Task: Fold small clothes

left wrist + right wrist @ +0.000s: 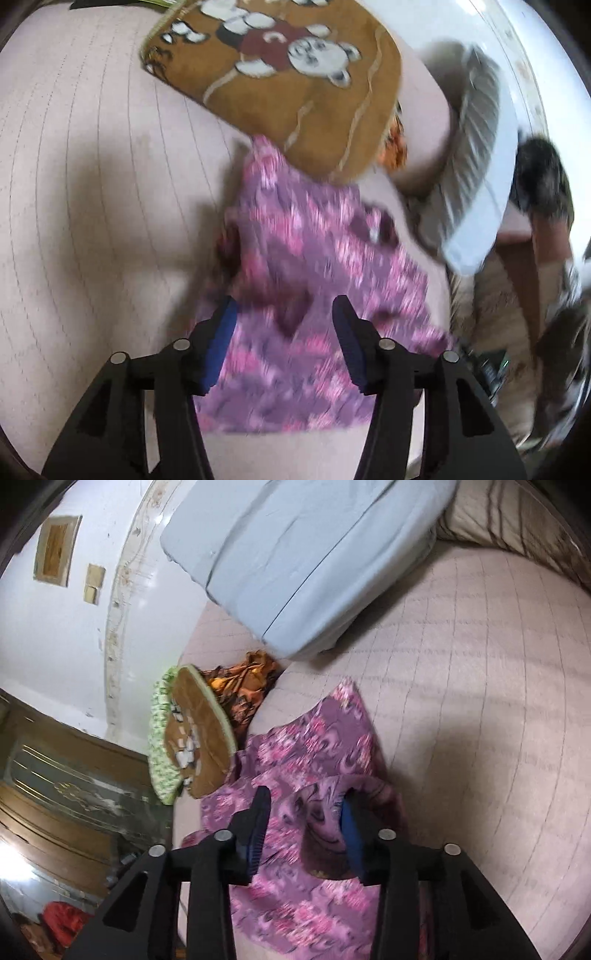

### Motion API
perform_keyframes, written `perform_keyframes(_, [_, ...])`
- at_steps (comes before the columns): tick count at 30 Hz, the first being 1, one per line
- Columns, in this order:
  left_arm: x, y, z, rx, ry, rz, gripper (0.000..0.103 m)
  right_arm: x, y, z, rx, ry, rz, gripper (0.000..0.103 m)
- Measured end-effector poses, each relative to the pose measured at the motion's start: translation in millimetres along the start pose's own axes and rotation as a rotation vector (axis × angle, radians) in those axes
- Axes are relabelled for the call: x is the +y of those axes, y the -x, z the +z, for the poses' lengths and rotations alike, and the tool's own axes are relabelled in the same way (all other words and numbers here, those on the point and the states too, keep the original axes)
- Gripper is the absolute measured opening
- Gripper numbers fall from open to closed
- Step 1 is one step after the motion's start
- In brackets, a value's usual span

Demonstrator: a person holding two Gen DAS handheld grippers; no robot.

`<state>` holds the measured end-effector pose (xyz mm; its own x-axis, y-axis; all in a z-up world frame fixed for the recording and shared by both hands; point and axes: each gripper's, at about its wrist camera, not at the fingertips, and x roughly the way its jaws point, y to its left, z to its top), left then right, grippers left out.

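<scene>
Purple floral garment (295,266), one, lies under two open grippers (284,332) (306,823).

pink quilted bed (480,657), white wall (74,627)

Nothing readable here, honestly. No words, brand names, numbers or signs show up in either wrist view. Closest thing to a marking is the cartoon bear print on the brown cushion (280,74), and that's just a picture, no lettering on it. The purple floral garment (314,775) only has its pattern, and both shots are blurry enough that any tiny print wouldn't be legible anyway.
</scene>
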<state>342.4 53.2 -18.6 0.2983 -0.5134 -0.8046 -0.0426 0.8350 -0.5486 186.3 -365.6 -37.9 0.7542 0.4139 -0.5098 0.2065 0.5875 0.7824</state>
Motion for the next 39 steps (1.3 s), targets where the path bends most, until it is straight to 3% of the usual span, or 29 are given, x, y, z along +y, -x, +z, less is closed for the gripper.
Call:
perform_keyframes(6, [3, -34, -16, 0.071, 0.028, 0.003, 0.053, -2, 0, -26, 0.074, -0.011, 0.009, 0.048])
perform_keyframes(11, [5, -51, -7, 0.056, 0.087, -0.002, 0.052, -9, -15, -30, 0.133, -0.044, 0.007, 0.052])
perform_keyframes(12, [4, -52, -5, 0.039, 0.104, -0.009, 0.052, -8, -22, -28, 0.156, -0.046, 0.031, 0.049])
perform_keyframes(13, [3, -51, -2, 0.013, 0.114, -0.017, 0.036, -4, -30, -26, 0.184, -0.038, 0.061, 0.033])
perform_keyframes(14, [2, -49, 1, -0.004, 0.114, -0.026, 0.007, 3, -32, -22, 0.180, -0.015, 0.071, 0.022])
perform_keyframes(15, [0, -49, 7, -0.006, 0.115, -0.038, 0.005, 10, -35, -18, 0.172, 0.010, 0.076, 0.006])
perform_keyframes(21, [-10, -46, 63, -0.112, 0.172, -0.050, 0.005, 38, -45, 39, -0.001, 0.031, 0.151, 0.001])
perform_keyframes(22, [-11, -53, 79, -0.114, 0.186, -0.008, 0.005, 36, -49, 53, -0.034, 0.006, 0.161, 0.001])
perform_keyframes(25, [-6, -78, 99, -0.042, 0.225, 0.050, 0.005, 32, -58, 67, -0.029, -0.036, 0.159, 0.008])
perform_keyframes(27, [-6, -86, 103, -0.024, 0.215, 0.077, 0.005, 40, -61, 58, 0.040, 0.018, 0.162, 0.012])
perform_keyframes(29, [-9, -90, 102, -0.024, 0.170, 0.100, 0.005, 46, -58, 39, 0.098, 0.101, 0.122, 0.024])
perform_keyframes(30, [-10, -89, 101, -0.029, 0.150, 0.106, 0.005, 45, -53, 27, 0.111, 0.137, 0.075, 0.032])
perform_keyframes(32, [-9, -89, 99, -0.033, 0.133, 0.108, 0.005, 40, -34, 11, 0.047, 0.217, -0.055, 0.034])
perform_keyframes(35, [-3, -89, 97, -0.023, 0.154, 0.096, 0.005, 43, -23, 0, -0.009, 0.380, -0.211, 0.067])
perform_keyframes(36, [-3, -88, 96, -0.022, 0.159, 0.093, 0.005, 46, -29, -5, 0.033, 0.458, -0.252, 0.073])
perform_keyframes(39, [-3, -85, 92, -0.023, 0.149, 0.094, 0.005, 57, -47, -22, 0.145, 0.672, -0.357, 0.072])
